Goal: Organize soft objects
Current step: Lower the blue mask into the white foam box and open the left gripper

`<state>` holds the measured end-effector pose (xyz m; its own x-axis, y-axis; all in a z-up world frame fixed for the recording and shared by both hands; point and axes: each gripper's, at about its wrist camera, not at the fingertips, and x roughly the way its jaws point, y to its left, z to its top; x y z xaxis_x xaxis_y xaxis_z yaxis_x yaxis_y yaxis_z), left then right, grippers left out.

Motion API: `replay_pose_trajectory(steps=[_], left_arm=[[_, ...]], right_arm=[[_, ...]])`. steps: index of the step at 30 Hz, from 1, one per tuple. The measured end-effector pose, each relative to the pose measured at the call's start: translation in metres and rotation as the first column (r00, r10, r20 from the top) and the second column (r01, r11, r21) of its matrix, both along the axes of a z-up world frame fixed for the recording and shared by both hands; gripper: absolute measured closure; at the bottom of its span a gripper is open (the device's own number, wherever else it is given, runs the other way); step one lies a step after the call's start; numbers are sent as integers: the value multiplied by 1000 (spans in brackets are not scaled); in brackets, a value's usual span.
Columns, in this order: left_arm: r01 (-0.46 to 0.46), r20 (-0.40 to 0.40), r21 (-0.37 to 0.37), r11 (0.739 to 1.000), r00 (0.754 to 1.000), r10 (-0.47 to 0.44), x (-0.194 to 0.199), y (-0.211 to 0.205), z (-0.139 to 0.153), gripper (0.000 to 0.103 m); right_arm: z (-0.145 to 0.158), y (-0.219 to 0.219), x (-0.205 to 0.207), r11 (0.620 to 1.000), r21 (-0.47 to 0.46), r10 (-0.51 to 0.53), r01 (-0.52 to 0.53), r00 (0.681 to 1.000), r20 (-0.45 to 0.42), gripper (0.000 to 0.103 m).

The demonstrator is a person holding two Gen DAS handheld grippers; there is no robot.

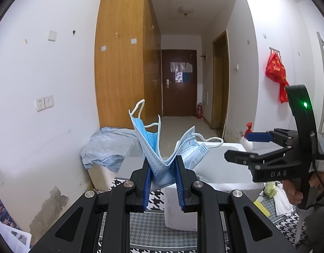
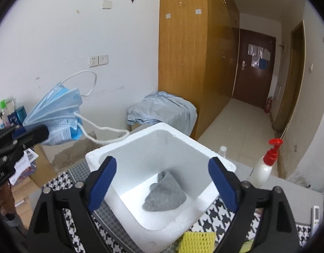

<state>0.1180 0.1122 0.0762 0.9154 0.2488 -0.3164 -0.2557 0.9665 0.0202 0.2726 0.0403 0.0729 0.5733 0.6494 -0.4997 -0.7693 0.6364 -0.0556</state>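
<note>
Two hand-held grippers in view. Left hand-held gripper point(image 1: 163, 176): jaws nearly closed, clamped on a blue mask point(image 1: 162, 147), held aloft at 9 o'clock from the foam box point(image 2: 195, 145). Right hand-held gripper point(image 2: 162, 181): jaws wide apart, holding nothing, poised over the box. A grey cloth point(image 2: 165, 198), possibly a sock, lies on the box floor. Box stands on the counter point(image 2: 296, 181); pump bottle point(image 2: 265, 164) at its 3 o'clock.
</note>
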Motion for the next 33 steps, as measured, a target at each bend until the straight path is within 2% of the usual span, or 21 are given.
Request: replay_pose_trajectory(steps=[18,33], left_arm=[[58,-10,-7,998,998,-58,8,-7,-2,81],[156,-35,-25,987,987,-157,38,-26,-7,81]], right_arm=[[9,-24,-17,1000,15,-22,22,999,33,9],[13,-73,-14,987,51,-152,151,988,26,9]])
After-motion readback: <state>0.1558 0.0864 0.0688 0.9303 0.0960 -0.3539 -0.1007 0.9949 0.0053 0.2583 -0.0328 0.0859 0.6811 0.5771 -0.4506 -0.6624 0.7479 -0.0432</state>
